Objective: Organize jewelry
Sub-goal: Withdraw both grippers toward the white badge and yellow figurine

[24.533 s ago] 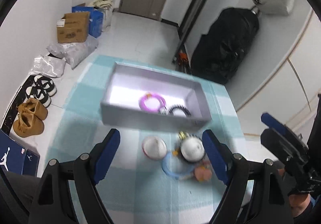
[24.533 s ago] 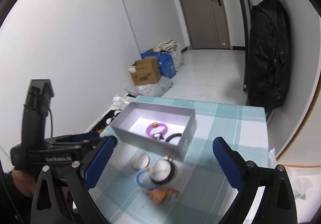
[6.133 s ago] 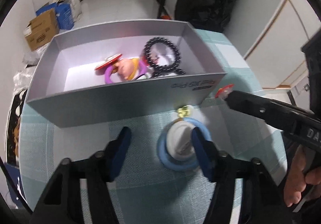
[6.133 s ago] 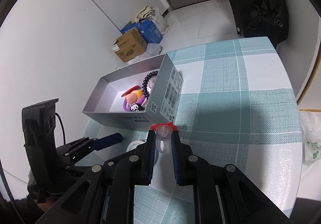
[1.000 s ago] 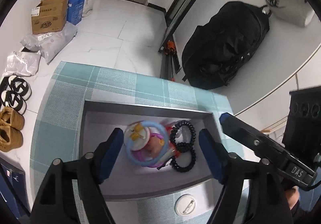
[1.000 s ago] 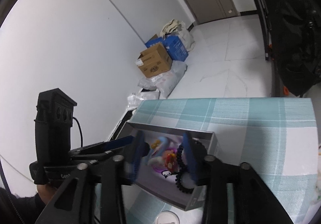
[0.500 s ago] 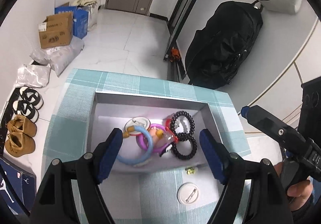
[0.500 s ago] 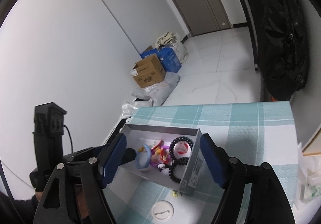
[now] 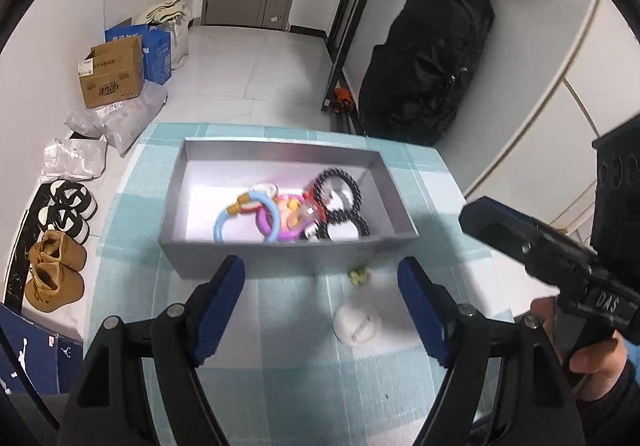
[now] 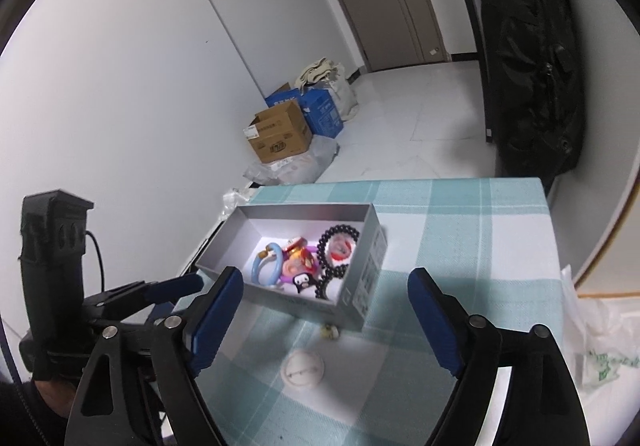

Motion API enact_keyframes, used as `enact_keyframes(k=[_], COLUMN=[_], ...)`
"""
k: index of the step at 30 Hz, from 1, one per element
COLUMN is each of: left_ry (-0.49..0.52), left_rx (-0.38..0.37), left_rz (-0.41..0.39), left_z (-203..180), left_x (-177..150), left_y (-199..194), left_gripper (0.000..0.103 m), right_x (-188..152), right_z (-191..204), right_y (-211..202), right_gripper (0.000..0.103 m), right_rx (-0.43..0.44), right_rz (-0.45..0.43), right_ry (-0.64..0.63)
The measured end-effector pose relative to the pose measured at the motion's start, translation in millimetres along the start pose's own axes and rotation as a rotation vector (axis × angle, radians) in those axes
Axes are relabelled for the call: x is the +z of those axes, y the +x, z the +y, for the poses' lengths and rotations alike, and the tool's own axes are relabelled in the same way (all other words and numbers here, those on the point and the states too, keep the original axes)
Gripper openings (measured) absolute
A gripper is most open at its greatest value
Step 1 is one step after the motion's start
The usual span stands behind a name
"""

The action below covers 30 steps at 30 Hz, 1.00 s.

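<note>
A grey box [image 9: 280, 254] [image 10: 356, 286] on the teal checked tablecloth holds a blue ring bracelet [image 9: 224, 218] [image 10: 276, 266], a purple bracelet [image 9: 266, 226], black bead bracelets [image 9: 340, 182] [image 10: 340, 236] and small charms. A white round badge [image 9: 358, 324] [image 10: 303, 369] and a small yellow bead [image 9: 359, 276] [image 10: 330, 332] lie on the cloth in front of the box. My left gripper [image 9: 322, 314] is open and empty above the cloth before the box. My right gripper [image 10: 320, 322] is open and empty, also before the box.
The table edge drops to a white floor on the left, with shoes [image 9: 56, 278], bags and cardboard boxes [image 9: 112, 76]. A black bag [image 9: 432, 62] hangs beyond the table. A plastic bag [image 10: 600, 346] lies right of the table.
Both grippers have pulled back and up from the box, both open. The blue bracelet now lies inside the box, left there by the left gripper.
</note>
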<state>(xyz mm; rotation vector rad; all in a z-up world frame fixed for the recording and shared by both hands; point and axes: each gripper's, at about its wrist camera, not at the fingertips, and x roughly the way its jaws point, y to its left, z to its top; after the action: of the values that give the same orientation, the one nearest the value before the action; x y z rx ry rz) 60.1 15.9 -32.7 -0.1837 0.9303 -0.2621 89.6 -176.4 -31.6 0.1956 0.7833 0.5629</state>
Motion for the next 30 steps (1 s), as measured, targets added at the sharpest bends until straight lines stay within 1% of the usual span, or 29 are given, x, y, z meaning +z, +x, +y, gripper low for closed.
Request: enact_keyframes(k=[4,6,8,9,11,14,20,23,24,26,28,29,30], left_ry=[0.022,0.055,0.09,0.095,0.106,0.127,0.165,0.2,0.215,0.216,0.222,0.231,0.236], left_rx=[0.025,0.042,0.075,0.074,0.063,0.056,0.061,0.13,0.14,0.135,0.129,0.118,0.114], left_rz=[0.044,0.08,0.099,0.111,0.134,0.15,0.178,0.198,0.181,0.18,0.179,0.174,0.172], left_z=[-6,-12,-15,-15,-17,-22,-28,-33,-34,-35,-35,-35,-36], left_x=[-16,-21,-27,-28,-31,-32,-34,-37,-38,-38,-38,-38,-38], left_y=[8,16,22,25,30,37,51,60,59,58,56,55,56], left_gripper=[0.075,0.075,0.075,0.075,0.075,0.075,0.075,0.075,0.075,0.075,0.074,0.069,0.061], right_x=[-9,-14,-17,-19,-22,-26,-26,-27,-27,-28,-28,-29,-29], right_z=[-4,-6,-7,-8,-8,-11,-19,-22,-23,-24,-24,-24,-24], right_y=[-3,-4,-8,-11,-13,-14,-17,-20,-20,-21,-21,-22,-21], right_gripper=[0.087,0.087,0.087,0.087,0.088,0.088,0.088,0.088,0.088,0.088,0.088,0.088,0.088], right_rx=[-0.019,-0.034,-0.056,-0.078,-0.088,-0.104,-0.109,-0.108,-0.107,-0.107,-0.108,-0.108,-0.107], right_rz=[0.019,0.033,0.025,0.013,0.013,0.019,0.01,0.007,0.007,0.007,0.007,0.009,0.012], right_ry=[0.029,0.044,0.051,0.051,0.046,0.057,0.093,0.109,0.112,0.115,0.117,0.118,0.121])
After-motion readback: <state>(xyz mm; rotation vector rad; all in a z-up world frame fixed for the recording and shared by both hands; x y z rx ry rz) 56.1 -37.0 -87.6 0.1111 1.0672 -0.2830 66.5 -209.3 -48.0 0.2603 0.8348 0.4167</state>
